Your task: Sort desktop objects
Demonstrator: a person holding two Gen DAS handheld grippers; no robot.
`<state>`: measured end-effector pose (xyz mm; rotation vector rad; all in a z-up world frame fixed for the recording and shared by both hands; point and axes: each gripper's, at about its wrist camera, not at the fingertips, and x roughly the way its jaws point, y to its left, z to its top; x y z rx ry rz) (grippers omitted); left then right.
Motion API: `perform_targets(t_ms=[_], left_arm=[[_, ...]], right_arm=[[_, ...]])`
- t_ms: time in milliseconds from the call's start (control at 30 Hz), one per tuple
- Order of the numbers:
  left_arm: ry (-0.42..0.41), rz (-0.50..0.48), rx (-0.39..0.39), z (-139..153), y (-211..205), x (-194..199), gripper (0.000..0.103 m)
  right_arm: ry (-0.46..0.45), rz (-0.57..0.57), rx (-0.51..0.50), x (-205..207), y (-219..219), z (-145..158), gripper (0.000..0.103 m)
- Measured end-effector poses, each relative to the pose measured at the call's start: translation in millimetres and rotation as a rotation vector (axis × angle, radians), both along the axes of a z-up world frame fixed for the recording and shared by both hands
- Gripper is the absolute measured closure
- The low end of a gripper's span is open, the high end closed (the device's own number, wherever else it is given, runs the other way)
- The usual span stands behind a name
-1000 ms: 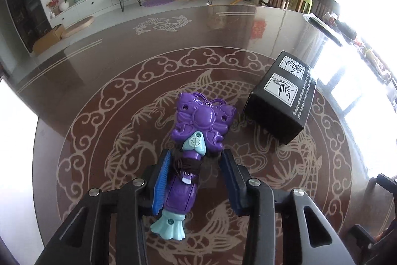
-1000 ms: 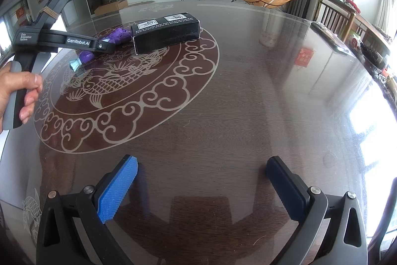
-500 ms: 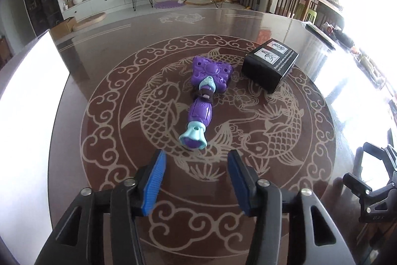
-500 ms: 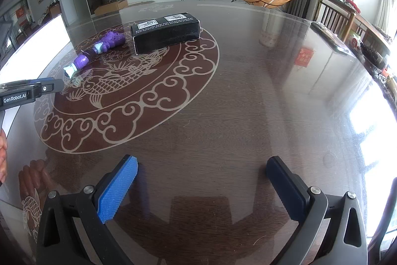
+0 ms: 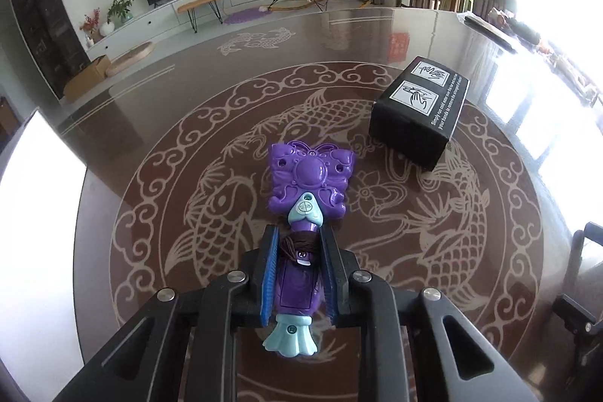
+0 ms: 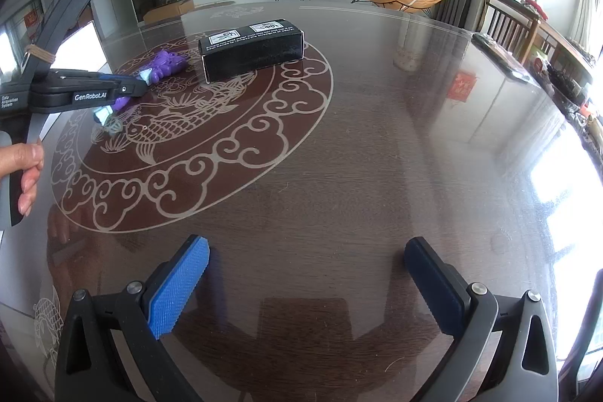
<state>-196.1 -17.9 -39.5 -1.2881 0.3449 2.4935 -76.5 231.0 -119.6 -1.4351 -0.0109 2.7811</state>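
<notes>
Now the left gripper (image 5: 297, 274) has clamped shut on the handle of the purple toy (image 5: 307, 191), which lay free between open pads a moment ago. It rests on the table (image 5: 150, 93), near the black box (image 5: 418, 110), ready for lifting. Meanwhile the right gripper (image 6: 307, 289) waits open.

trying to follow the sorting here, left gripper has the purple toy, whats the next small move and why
Probably lift it straight up. The left gripper is shut on the purple toy at its handle, the toy lies flat on the table, and the black box sits close by.
</notes>
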Motion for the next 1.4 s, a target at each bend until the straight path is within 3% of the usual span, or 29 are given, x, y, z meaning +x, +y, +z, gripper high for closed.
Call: perform_targets(t_ms=[167,200,233,300,367,467,567,800,900,1100,1300,1400], left_arm=[[0.020,0.138,0.077,-2.4,-59.1,66.3,0.081],[0.019,0.139,0.102,-3.0,-68.7,75.6,0.068],[0.008,0.127,0.122,-4.4,-75.4,81.4,0.038],[0.003,0.108,0.139,-5.6,-85.1,87.6,0.005],[0.016,0.080,0.168,-3.1,-91.5,91.4,0.005],[-0.042,0.057,0.163,-10.8,-90.2,85.4,0.006],[-0.047,0.029,0.188,-10.8,-88.7,84.9,0.005],[-0.055,0.022,0.306,-10.1,-100.9,87.9,0.005],[-0.056,0.023,0.316,-10.1,-101.4,86.9,0.005],[-0.057,0.016,0.249,-10.8,-91.0,83.8,0.000],[-0.046,0.008,0.057,-17.7,-64.2,83.0,0.000],[-0.045,0.011,0.057,-17.0,-63.0,82.0,0.000]], right_arm=[[0.000,0.000,0.000,0.0,0.0,0.0,0.000],[0.000,0.000,0.000,0.0,0.0,0.1,0.000],[0.000,0.000,0.000,0.0,-0.1,0.0,0.000],[0.000,0.000,0.000,0.0,0.0,0.2,0.000],[0.000,0.000,0.000,0.1,-0.1,0.0,0.000],[0.000,0.000,0.000,0.1,-0.1,0.0,0.000],[0.000,0.000,0.000,0.2,-0.2,0.1,0.000],[0.000,0.000,0.000,0.3,-0.2,-0.1,0.000],[0.000,0.000,0.000,0.3,-0.3,-0.2,0.000],[0.000,0.000,0.000,0.3,-0.3,-0.5,0.000],[0.000,0.000,0.000,0.3,-0.2,-0.3,0.000],[0.000,0.000,0.000,0.1,0.1,1.2,0.000]])
